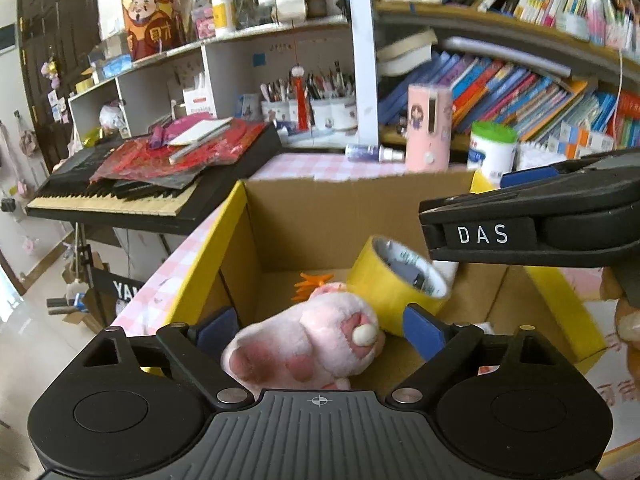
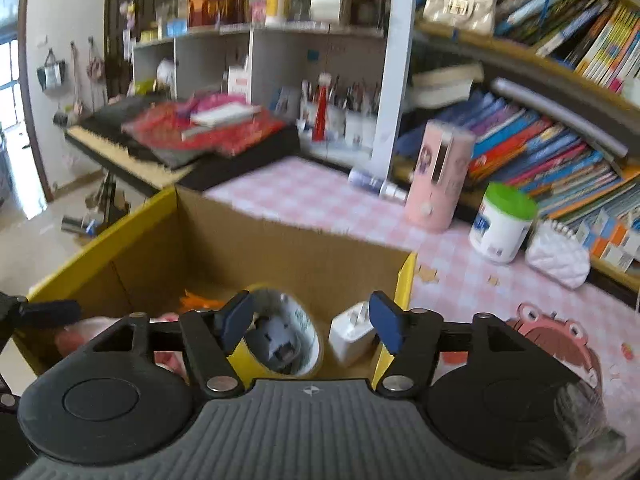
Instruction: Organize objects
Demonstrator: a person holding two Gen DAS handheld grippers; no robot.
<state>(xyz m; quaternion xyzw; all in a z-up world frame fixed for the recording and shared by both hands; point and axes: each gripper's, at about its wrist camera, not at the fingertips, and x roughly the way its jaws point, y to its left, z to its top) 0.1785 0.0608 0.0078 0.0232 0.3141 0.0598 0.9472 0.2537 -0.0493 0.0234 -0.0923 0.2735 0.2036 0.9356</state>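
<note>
The right wrist view is smeared with motion blur, so shelf items and book titles there cannot be read. In that view the pink plush toy [image 2: 76, 338] shows only as a sliver at lower left behind the gripper body, and the small grey thing inside the roll of yellow tape [image 2: 280, 340] is too blurred to name. In the left wrist view the plush toy [image 1: 304, 344] is partly covered at the bottom by the left gripper [image 1: 320, 326]; an orange bit [image 1: 312, 282] behind it is mostly hidden.

The plush toy lies on the floor of the cardboard box [image 1: 332, 216], long axis running from lower left to upper right of the frame, paw pads toward the camera. The tape leans tilted just beside it, open hole facing up and toward the lens. A white charger [image 2: 352, 334] stands right of the tape, prongs up.

The left jaws stand wide apart on either side of the toy without pressing it. The right gripper [image 2: 316, 322] has its jaws parted, holding nothing, above the tape and charger.

The box sits on a counter [image 2: 320, 196] with a pink checked cloth; bookshelves [image 1: 520, 88] fill the upper right, a keyboard [image 1: 120, 196] the left.
</note>
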